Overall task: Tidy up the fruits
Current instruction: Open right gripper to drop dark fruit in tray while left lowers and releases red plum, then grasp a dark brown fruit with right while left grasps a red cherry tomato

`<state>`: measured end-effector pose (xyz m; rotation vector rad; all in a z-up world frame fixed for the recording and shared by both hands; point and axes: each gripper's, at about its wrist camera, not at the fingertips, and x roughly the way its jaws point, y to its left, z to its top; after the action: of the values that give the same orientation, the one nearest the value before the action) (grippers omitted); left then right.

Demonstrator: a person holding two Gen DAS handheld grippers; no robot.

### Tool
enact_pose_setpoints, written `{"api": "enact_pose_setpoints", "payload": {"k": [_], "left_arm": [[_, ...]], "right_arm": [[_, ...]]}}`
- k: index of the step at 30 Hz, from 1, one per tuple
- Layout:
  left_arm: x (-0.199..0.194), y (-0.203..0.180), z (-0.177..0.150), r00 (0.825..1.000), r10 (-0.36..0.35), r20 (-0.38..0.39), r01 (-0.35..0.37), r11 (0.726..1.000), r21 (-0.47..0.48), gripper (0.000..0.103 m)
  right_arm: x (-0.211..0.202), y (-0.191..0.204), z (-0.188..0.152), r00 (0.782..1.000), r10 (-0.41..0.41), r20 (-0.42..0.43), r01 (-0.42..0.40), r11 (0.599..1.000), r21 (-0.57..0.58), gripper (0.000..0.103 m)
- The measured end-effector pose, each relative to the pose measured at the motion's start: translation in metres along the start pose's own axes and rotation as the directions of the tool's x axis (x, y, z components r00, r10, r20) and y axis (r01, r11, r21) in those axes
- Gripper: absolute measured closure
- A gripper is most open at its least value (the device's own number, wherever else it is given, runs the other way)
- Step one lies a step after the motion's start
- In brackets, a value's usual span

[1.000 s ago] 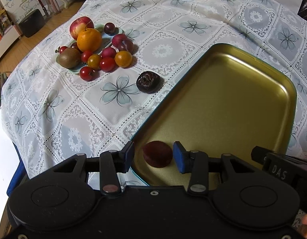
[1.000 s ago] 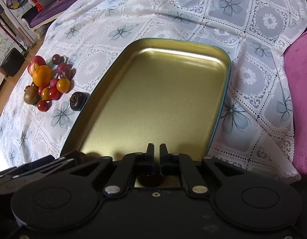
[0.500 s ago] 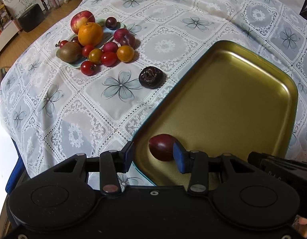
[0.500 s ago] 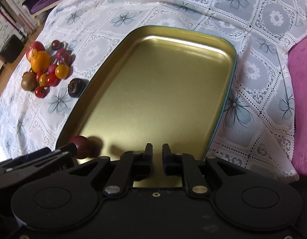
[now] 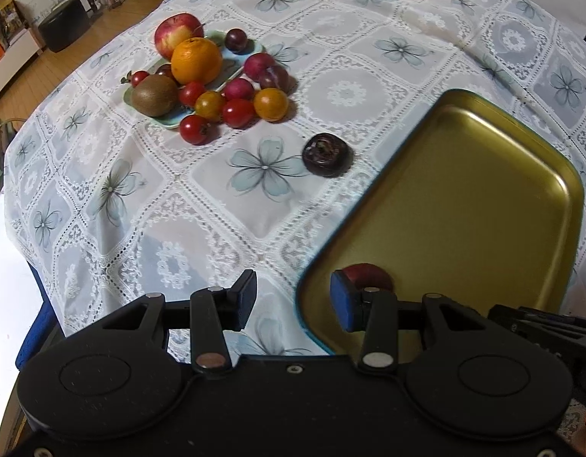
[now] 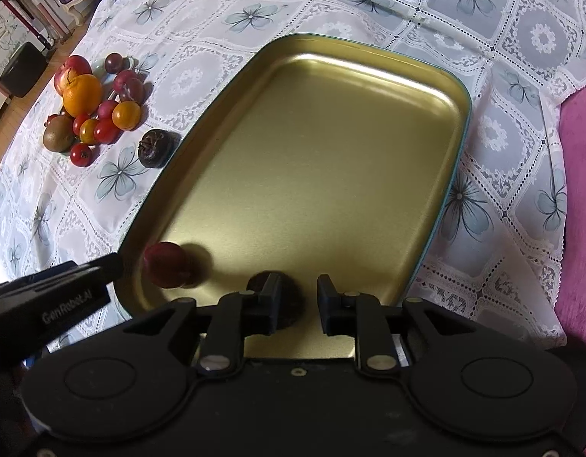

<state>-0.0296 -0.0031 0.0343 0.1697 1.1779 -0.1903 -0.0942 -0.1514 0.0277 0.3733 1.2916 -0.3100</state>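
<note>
A gold tray [image 5: 483, 198] [image 6: 312, 144] lies on the lace tablecloth. A dark red plum [image 5: 369, 276] [image 6: 166, 264] rests in its near left corner. My left gripper [image 5: 293, 301] is open and empty, off to the left of the plum over the tray's edge. My right gripper [image 6: 296, 304] is open; a dark round fruit [image 6: 283, 301] lies on the tray by its left finger, partly hidden. A pile of fruit on a pale green plate [image 5: 201, 76] [image 6: 91, 106] sits far left. A dark wrinkled fruit [image 5: 325, 154] [image 6: 154, 148] lies alone beside the tray.
The pile holds an apple [image 5: 177, 32], an orange [image 5: 196, 61], a kiwi [image 5: 154, 95], cherry tomatoes and small plums. The table edge drops off at the left. A pink cushion [image 6: 578, 190] borders the right side.
My left gripper has drawn back and left, leaving the plum in the tray. My right gripper has opened, and the dark fruit it held now lies on the tray.
</note>
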Motion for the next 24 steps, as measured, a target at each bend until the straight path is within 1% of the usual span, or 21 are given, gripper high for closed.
{"api": "enact_pose_setpoints", "payload": {"k": [4,8,13,17,21,24], "left_arm": [[0.003,0.015,0.009,1.0,0.003,0.005,-0.003,1.0,-0.01,0.052],[0.005,0.037,0.024,1.0,0.003,0.017,-0.003,0.999,-0.04,0.052],[0.013,0.065,0.05,1.0,0.011,0.018,-0.01,0.998,-0.069,0.052],[0.021,0.087,0.07,1.0,0.016,0.017,-0.014,0.995,-0.098,0.052],[0.033,0.103,0.088,1.0,0.029,0.012,-0.027,0.993,-0.112,0.052],[0.043,0.113,0.101,1.0,0.021,0.007,-0.02,0.992,-0.124,0.052]], "right_arm": [[0.002,0.009,0.006,1.0,0.006,-0.016,-0.007,1.0,-0.013,0.079],[0.0,0.026,0.018,1.0,0.016,-0.007,-0.016,0.999,-0.035,0.079],[-0.001,0.054,0.042,0.999,0.054,-0.008,-0.054,0.995,-0.079,0.077],[0.002,0.079,0.061,0.998,0.062,0.002,-0.061,0.992,-0.113,0.074],[0.012,0.104,0.079,0.997,0.078,-0.009,-0.078,0.987,-0.142,0.073],[0.021,0.119,0.089,0.997,0.082,-0.014,-0.083,0.984,-0.16,0.071]]}}
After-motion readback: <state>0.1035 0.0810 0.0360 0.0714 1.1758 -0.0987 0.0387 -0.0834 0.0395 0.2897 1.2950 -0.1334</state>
